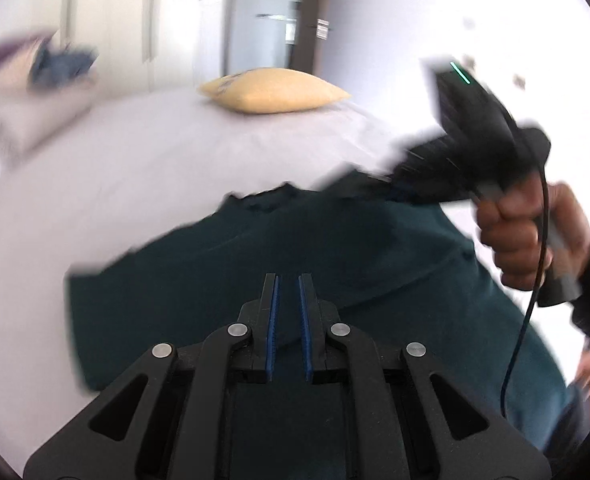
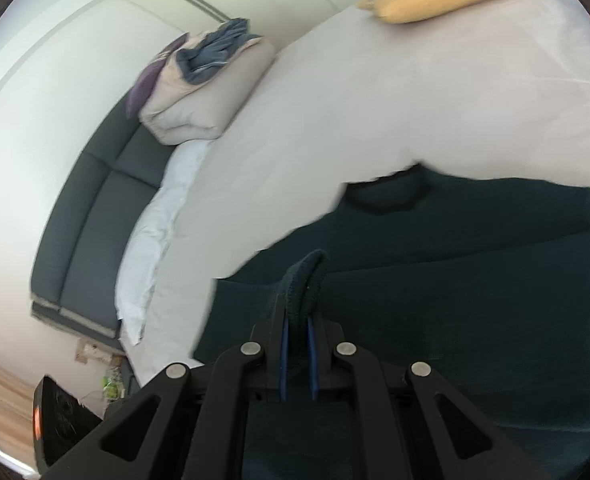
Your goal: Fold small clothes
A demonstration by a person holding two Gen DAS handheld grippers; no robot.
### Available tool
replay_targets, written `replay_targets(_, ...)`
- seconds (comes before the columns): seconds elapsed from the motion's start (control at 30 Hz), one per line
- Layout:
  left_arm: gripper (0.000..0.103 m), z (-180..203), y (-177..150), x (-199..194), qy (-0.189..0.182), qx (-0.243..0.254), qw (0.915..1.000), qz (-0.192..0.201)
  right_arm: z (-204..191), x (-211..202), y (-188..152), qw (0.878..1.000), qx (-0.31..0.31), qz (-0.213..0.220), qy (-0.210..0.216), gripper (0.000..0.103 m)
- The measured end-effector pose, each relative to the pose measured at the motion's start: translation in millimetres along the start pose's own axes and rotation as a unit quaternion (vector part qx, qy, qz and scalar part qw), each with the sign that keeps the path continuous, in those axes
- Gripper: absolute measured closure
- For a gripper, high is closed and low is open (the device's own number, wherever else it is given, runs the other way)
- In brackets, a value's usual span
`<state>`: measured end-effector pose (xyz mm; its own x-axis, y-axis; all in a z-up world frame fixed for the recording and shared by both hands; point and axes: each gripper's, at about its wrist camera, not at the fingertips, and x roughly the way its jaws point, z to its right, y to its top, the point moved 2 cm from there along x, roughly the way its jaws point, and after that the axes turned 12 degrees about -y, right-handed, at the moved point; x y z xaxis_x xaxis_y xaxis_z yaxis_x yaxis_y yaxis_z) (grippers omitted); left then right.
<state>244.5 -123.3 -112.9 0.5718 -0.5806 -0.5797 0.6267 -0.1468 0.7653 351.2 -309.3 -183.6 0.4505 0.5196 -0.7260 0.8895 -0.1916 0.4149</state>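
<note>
I see a dark teal garment (image 1: 335,248) spread across the near part of a pale bed (image 1: 155,168), its cloth thick and plain, with a rounded neck opening (image 1: 267,196) at the far edge and a straight side edge at the left. The fabric is blurred, but I can make out soft creases running across it. In the right wrist view the same garment fills the near right of the bed, and a ribbed hem or cuff (image 2: 309,284) rises in a loop from between the fingers. My right gripper (image 2: 297,354) is clamped almost fully closed on that ribbed edge, the blue pads pressing it from both sides. My left gripper (image 1: 289,320) also has its fingers drawn close together, leaving only a narrow slot; whether cloth is pinched in it I cannot tell, since the garment lies dark right behind the pads. From the left view I see a hand (image 1: 523,236) holding the right gripper at the garment's far right corner. A yellow pillow (image 1: 273,94) lies at the far end of the bed, and folded bedding (image 2: 207,88) sits at the left. I can read no writing or labels anywhere.
</note>
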Motion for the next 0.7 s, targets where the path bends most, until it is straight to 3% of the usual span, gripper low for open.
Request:
replay_targets(0.1, 0.094, -64.6, 3.1, -11.6, 0.015, -0.095, 0.9953, 0.013, 31.1, -2.8, 2.3, 1.000, 0.021, 0.002, -0.015, 0.094)
replay_targets(0.17, 0.094, -130.3, 20.6, -18.2, 0.028, -0.175, 0.9836, 0.034, 48.7, -2.1, 3.1, 0.999, 0.038, 0.003, -0.021, 0.094)
replay_targets(0.23, 0.094, -161.6, 18.8, -26.5, 0.027, -0.215, 0.9751, 0.046, 59.5, 1.2, 4.9, 0.998, 0.050, 0.003, -0.028, 0.094)
replay_targets(0.37, 0.094, -168.3, 19.6, -16.0, 0.026, -0.194, 0.9805, 0.015, 70.8, 12.4, 3.5, 0.997, 0.065, -0.002, -0.038, 0.094)
replay_targets(0.5, 0.094, -167.1, 26.5, 29.3, 0.018, -0.158, 0.9862, -0.047, 72.2, 19.1, 1.1, 0.997, 0.069, -0.008, -0.043, 0.094)
replay_targets(0.53, 0.094, -165.8, 7.0, 24.4, 0.024, -0.151, 0.9866, -0.057, 72.6, 19.2, 0.5, 0.997, 0.070, -0.008, -0.043, 0.094)
replay_targets(0.67, 0.094, -190.6, -14.8, 54.9, 0.051, -0.132, 0.9833, -0.115, 75.0, 16.1, -3.9, 0.996, 0.074, -0.009, -0.043, 0.093)
replay_targets(0.7, 0.094, -195.2, -14.4, 57.7, 0.053, -0.125, 0.9846, -0.111, 75.4, 17.8, -5.7, 0.996, 0.075, -0.013, -0.046, 0.092)
